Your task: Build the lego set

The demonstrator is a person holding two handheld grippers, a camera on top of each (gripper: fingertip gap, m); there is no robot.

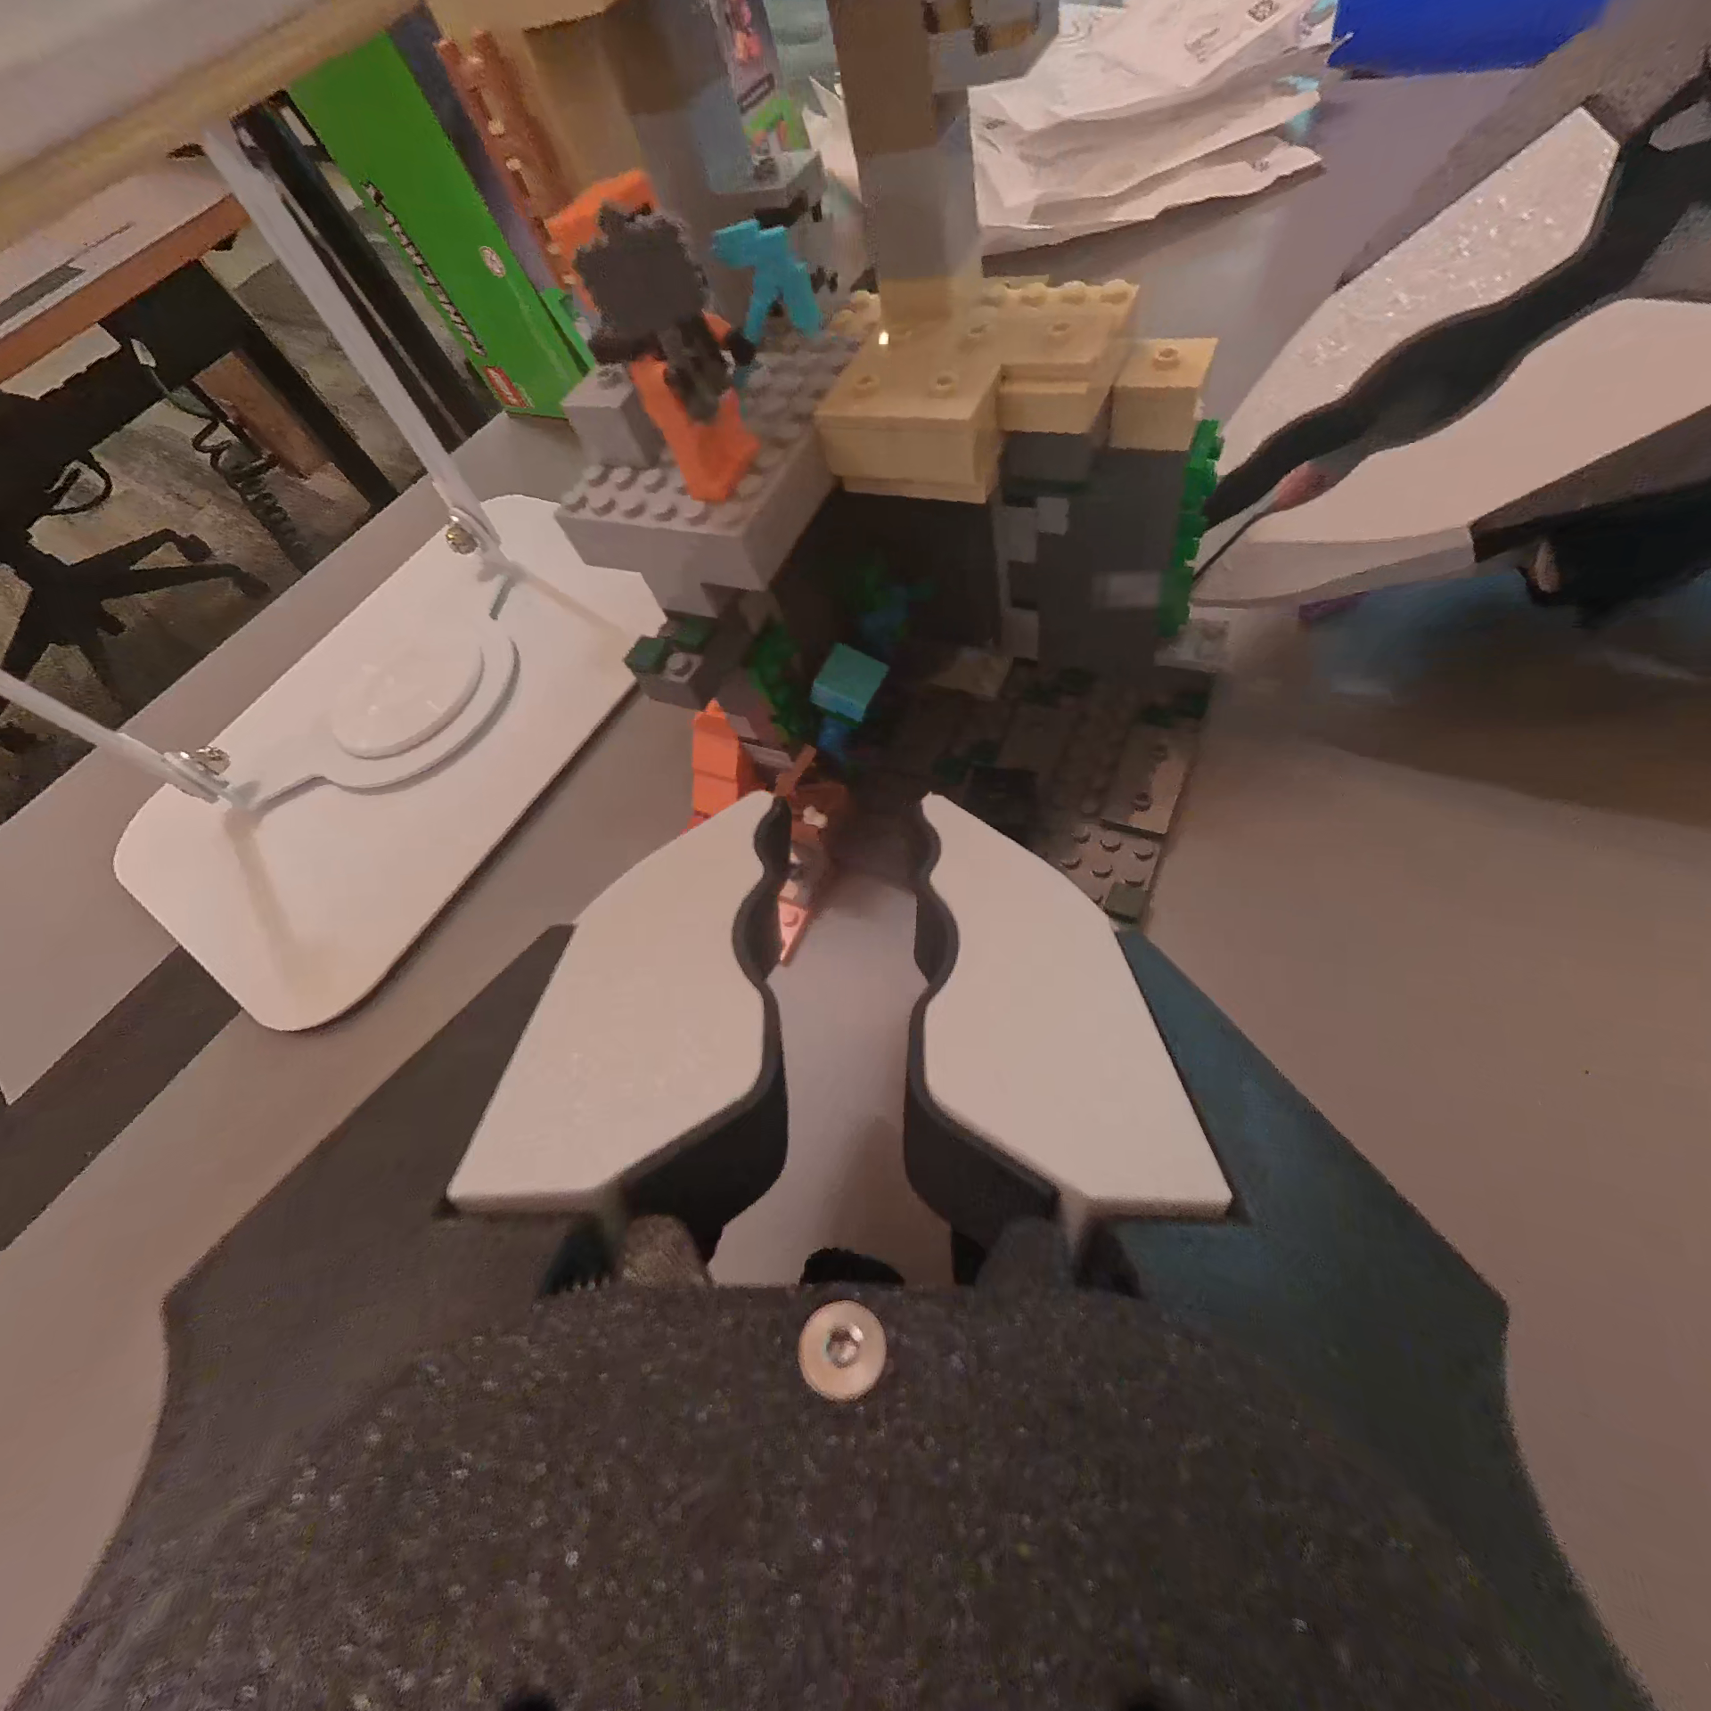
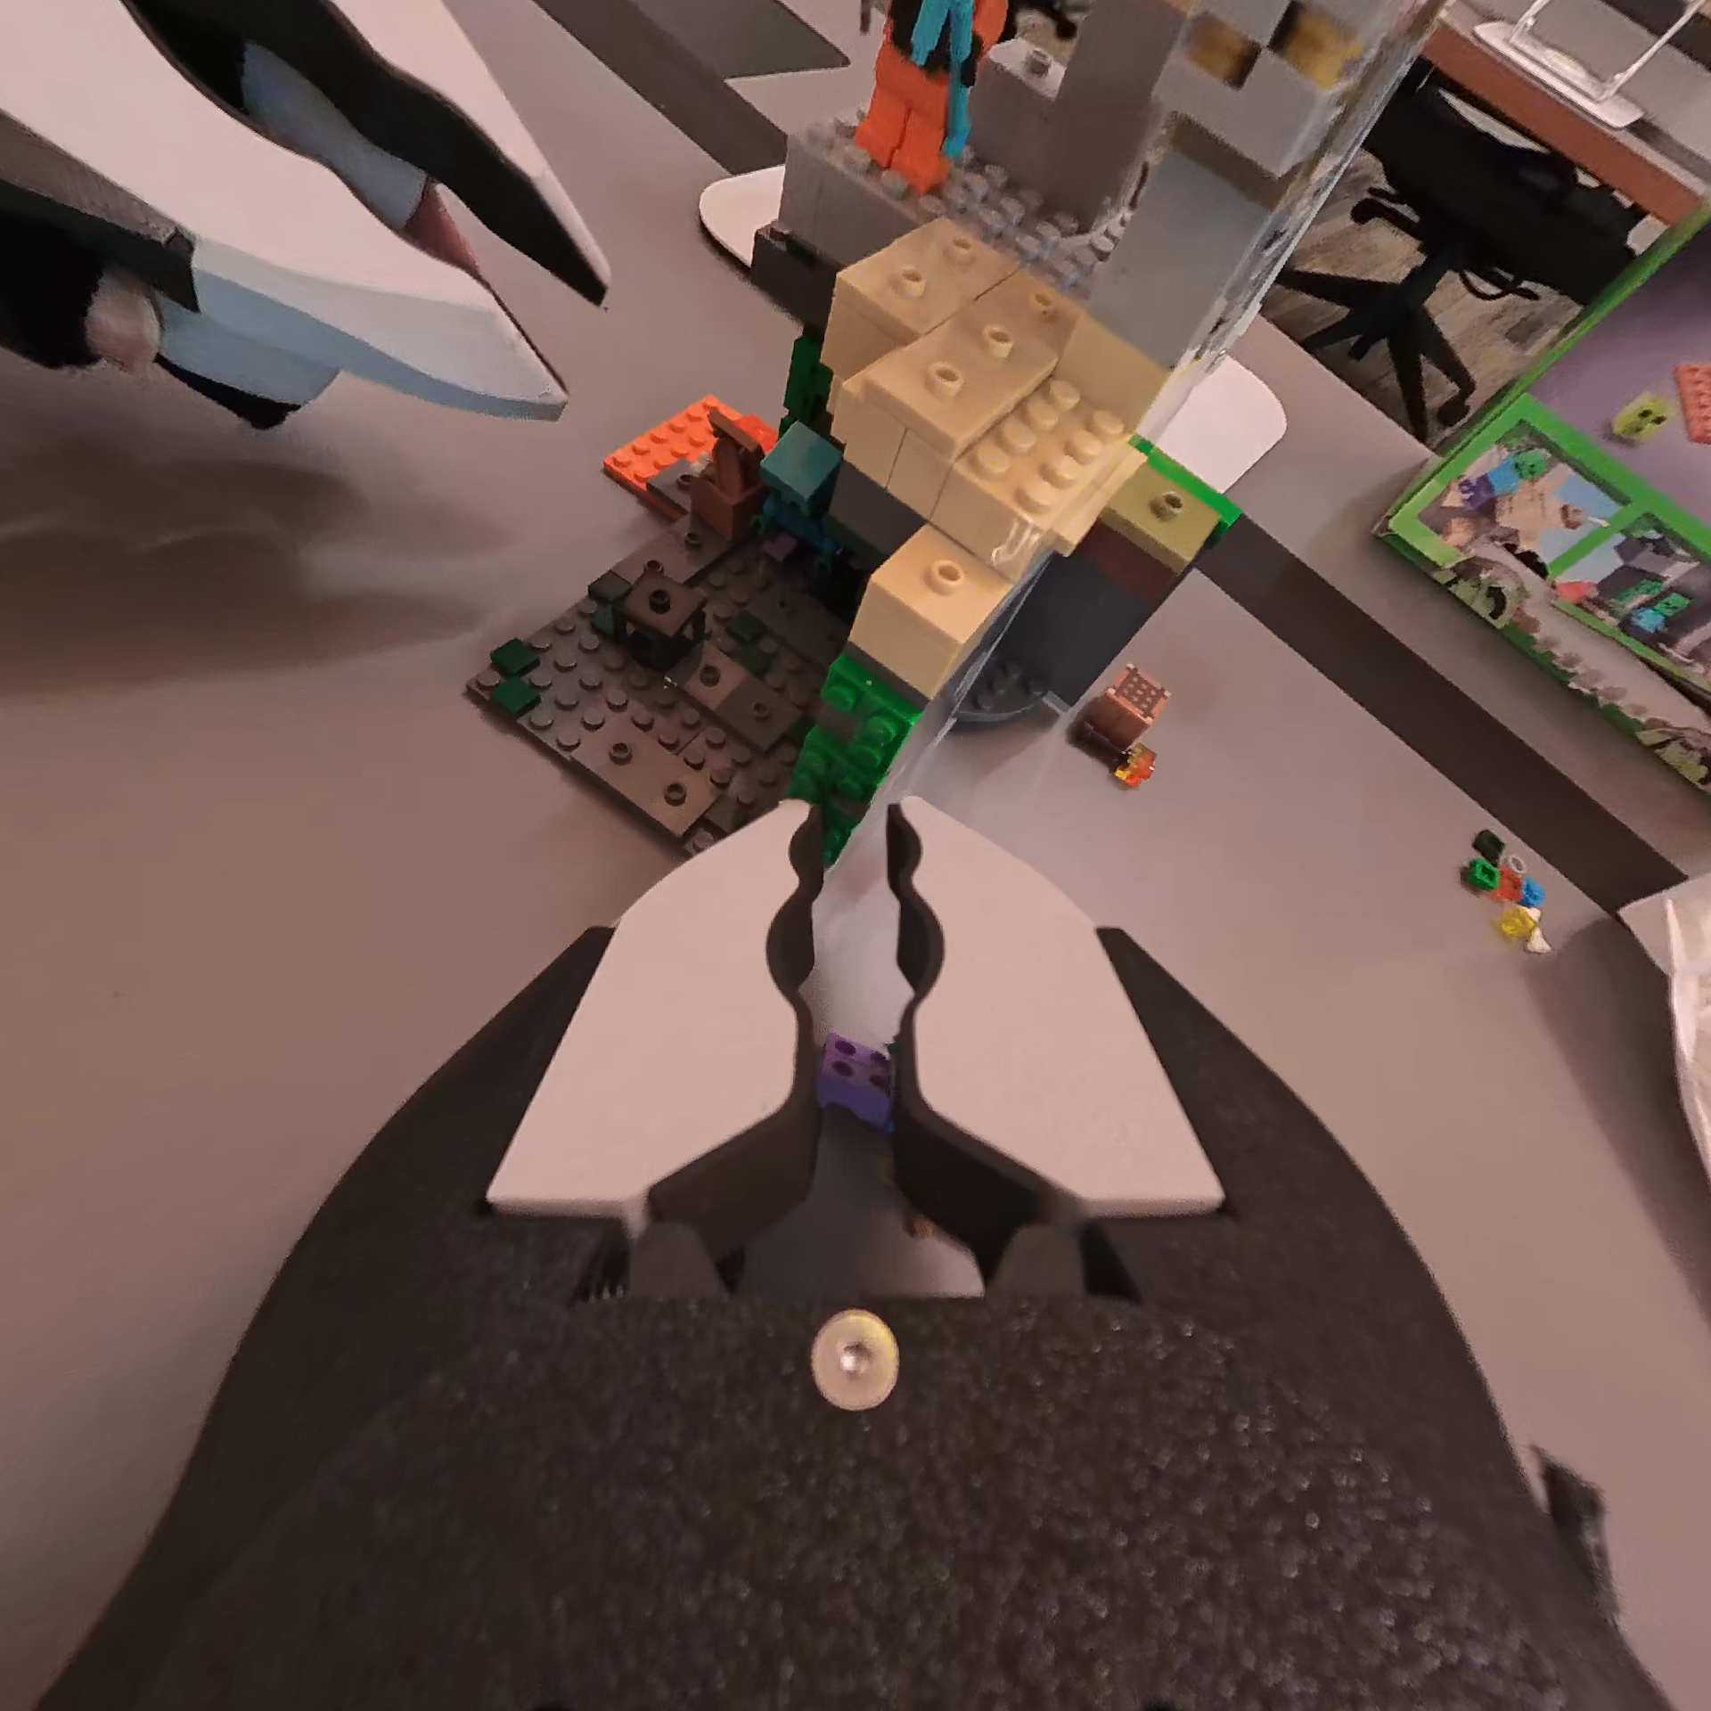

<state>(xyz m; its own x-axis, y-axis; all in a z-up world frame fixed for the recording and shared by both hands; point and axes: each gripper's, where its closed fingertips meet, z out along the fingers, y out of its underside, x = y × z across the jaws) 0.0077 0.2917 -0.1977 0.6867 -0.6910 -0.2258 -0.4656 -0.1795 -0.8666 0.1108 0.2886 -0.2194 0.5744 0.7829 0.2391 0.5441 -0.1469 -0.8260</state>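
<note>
The lego build (image 1: 926, 518) (image 2: 963, 417) has tan bricks on top, dark walls, green vines and a dark baseplate (image 2: 630, 722). An orange minifigure (image 2: 912, 120) stands on its grey deck. My left gripper (image 1: 847, 810) is open and empty. It is low in front of the build, over the corner of an orange plate (image 1: 796, 917) (image 2: 667, 435). My right gripper (image 2: 852, 815) is shut on a small purple brick (image 2: 856, 1079) deep between its fingers, close to the green vine side. A clear upright strip (image 2: 1204, 278) crosses in front of the build.
A white stand base (image 1: 324, 787) with clear rods lies to the left of the build. A green box (image 2: 1574, 518), a small brown block (image 2: 1125, 704) and a few loose small pieces (image 2: 1504, 889) lie to the right. Paper sheets (image 1: 1130, 120) lie behind. The gap from one gripper's tips to the other's is roughly 11 cm. My left gripper's tips are some 7 cm from the orange minifigure (image 2: 912, 120).
</note>
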